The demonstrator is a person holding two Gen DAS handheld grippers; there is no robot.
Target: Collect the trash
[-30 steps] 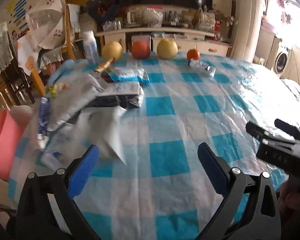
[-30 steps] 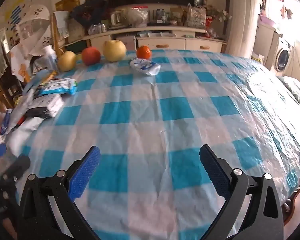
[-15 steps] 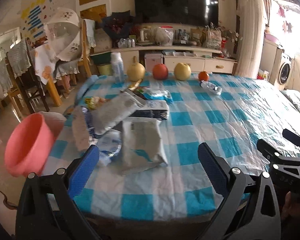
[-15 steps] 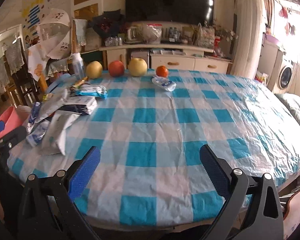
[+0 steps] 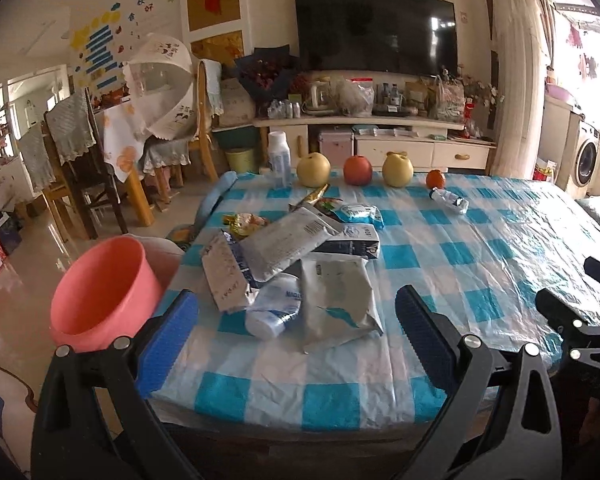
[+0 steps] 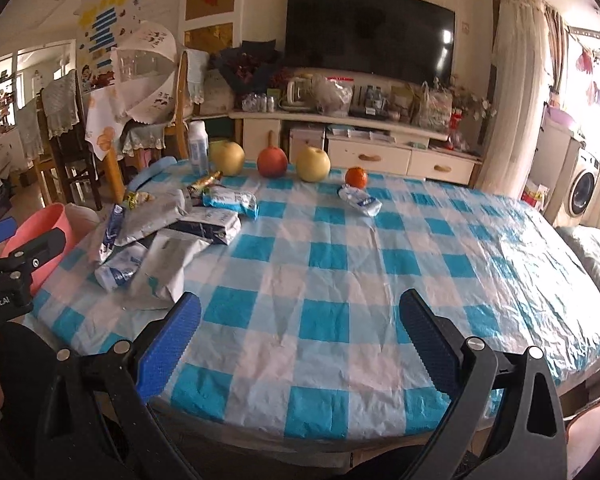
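Note:
A pile of empty wrappers and packets (image 5: 300, 256) lies at the left end of the checked table (image 5: 440, 240); it also shows in the right wrist view (image 6: 172, 236). A crushed bottle (image 5: 448, 199) lies apart near the far edge, also in the right wrist view (image 6: 360, 200). A pink bin (image 5: 104, 288) stands beside the table's left end. My left gripper (image 5: 296, 336) is open and empty, held back from the near table edge. My right gripper (image 6: 300, 340) is open and empty, over the near edge.
Three large fruits (image 5: 356, 169) and a small orange (image 5: 435, 179) line the far edge, with a white bottle (image 5: 280, 158). Chairs (image 5: 72, 168) stand left. A TV cabinet (image 5: 380, 136) is behind. A washing machine (image 5: 588, 158) is at right.
Both grippers have pulled back and up from close over the table to beyond its near edge. The whole table and the pink bin have come into view. Both stay open.

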